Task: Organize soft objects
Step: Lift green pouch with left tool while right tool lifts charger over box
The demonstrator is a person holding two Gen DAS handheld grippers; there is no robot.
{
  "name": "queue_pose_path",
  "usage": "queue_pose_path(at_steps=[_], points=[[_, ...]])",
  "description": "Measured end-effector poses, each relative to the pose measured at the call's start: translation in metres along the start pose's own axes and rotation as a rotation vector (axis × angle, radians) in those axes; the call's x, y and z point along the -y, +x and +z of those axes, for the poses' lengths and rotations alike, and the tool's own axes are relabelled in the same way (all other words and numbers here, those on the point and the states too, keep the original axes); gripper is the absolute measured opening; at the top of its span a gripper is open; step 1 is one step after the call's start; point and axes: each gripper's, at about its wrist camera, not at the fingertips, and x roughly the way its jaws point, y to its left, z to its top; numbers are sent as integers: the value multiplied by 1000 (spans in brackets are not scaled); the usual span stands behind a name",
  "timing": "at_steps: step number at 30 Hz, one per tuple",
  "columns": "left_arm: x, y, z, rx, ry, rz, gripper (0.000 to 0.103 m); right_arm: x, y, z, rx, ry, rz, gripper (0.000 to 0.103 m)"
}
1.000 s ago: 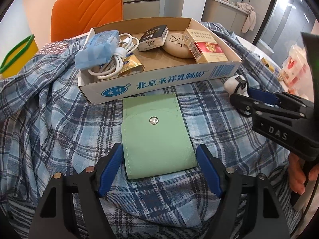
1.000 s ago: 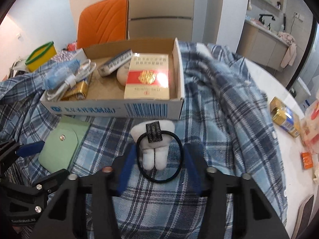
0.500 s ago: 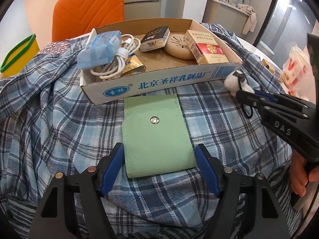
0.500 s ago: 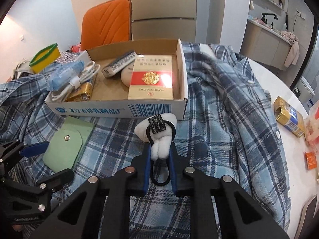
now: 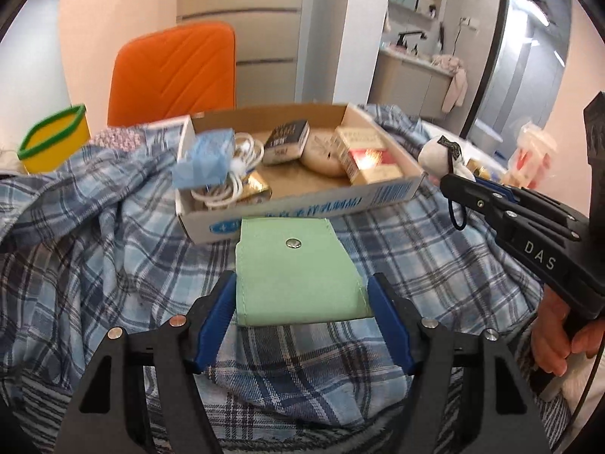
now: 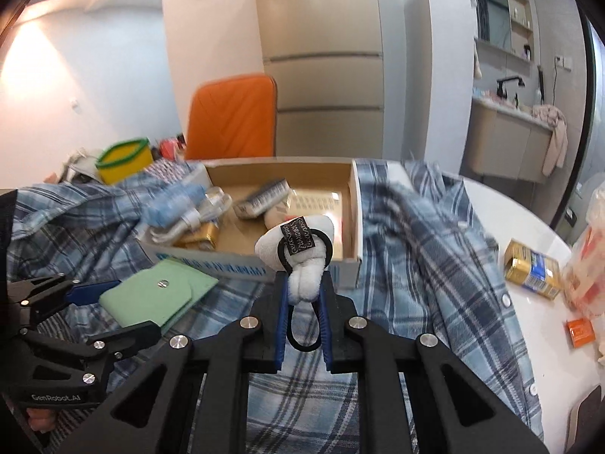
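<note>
Plaid shirt point(image 5: 113, 265) cloth covers most of the worktop point(image 6: 510, 227), and a shallow cardboard tray point(image 5: 302, 204) sits on it toward the far side, holding a red and white carton point(image 5: 363, 155), a white cable bundle point(image 5: 234, 174), a blue packet point(image 5: 204, 159), a dark small box point(image 5: 285, 142) and a gold packet point(image 5: 257, 187).

The right gripper point(image 6: 302, 302) has its jaws clenched on a white plush hair tie point(image 6: 302, 261): the blue pads press the plush's lower end, the black elastic loop hangs down between them, and a black label lies across the front. The toy is off the cloth, held in front of the tray's near wall at its right end. From the left wrist view the same toy shows beside the tray's right corner.

The left gripper point(image 5: 302, 302) has its jaws around a light green snap pouch point(image 5: 295, 272), one blue pad at each side edge. The pouch's near edge stands clear of the cloth below, so the jaws are grasping it. Its far edge reaches the tray's near wall, with the metal snap facing up.

Beyond the tray stands an orange chair point(image 5: 174, 72). A yellow tub with a green rim point(image 5: 53, 143) sits at the far left. On the bare worktop to the right lie a gold and blue packet point(image 6: 533, 268) and a small orange box point(image 6: 580, 333).
</note>
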Motion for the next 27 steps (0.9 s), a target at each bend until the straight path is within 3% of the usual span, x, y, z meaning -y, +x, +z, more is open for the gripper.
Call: queue_pose_path(at_steps=[8,13,27], points=[[14,-38,-2,212,59,-60,69,-10,-27,1,137,-40,48,16],[4,-60,-6,339,18,-70,69,-7,-36,0,178,-17,48,16],[1,-82,-9,445,-2,-33,69,-11,-49,0,248,-35,37,16]])
